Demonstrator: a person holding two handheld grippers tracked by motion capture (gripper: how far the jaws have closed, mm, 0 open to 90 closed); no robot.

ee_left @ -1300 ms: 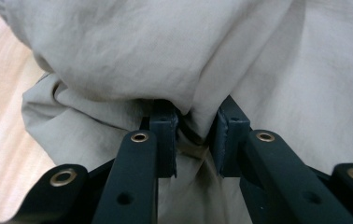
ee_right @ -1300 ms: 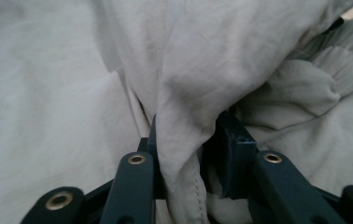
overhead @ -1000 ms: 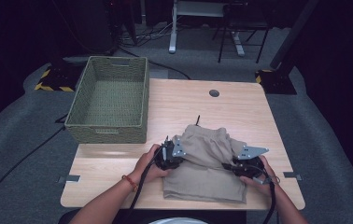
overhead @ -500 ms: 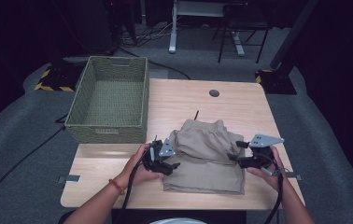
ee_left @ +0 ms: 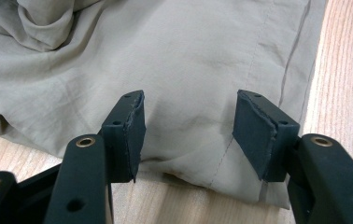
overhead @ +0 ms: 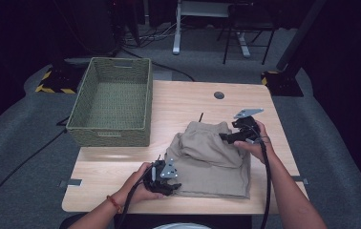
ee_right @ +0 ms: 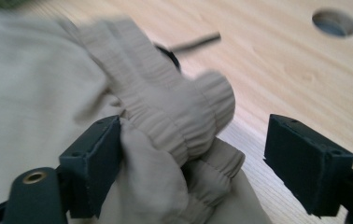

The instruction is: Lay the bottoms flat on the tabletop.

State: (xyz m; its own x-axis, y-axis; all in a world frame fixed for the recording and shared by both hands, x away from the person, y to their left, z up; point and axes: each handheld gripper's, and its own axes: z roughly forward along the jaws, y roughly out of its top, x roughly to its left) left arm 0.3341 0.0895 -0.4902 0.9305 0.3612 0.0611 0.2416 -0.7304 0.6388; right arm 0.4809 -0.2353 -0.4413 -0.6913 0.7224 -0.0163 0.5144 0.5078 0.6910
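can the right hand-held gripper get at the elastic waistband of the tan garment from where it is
Probably yes: the right hand-held gripper, whose jaws have just been opening, stands wide with the bunched waistband of the tan garment between them, unpinched. Nothing blocks it.

The far half of the tabletop [overhead: 188, 100] lies bare between the basket [overhead: 111, 107] and the right edge, broken only by a small round hole [overhead: 219, 95] and a thin dark stick [overhead: 200, 117] just beyond the folded trousers [overhead: 209, 160]. The basket blocks the far left corner and overhangs the left edge. The near left corner is bare wood, while the trousers cover the near right part up to the front edge.
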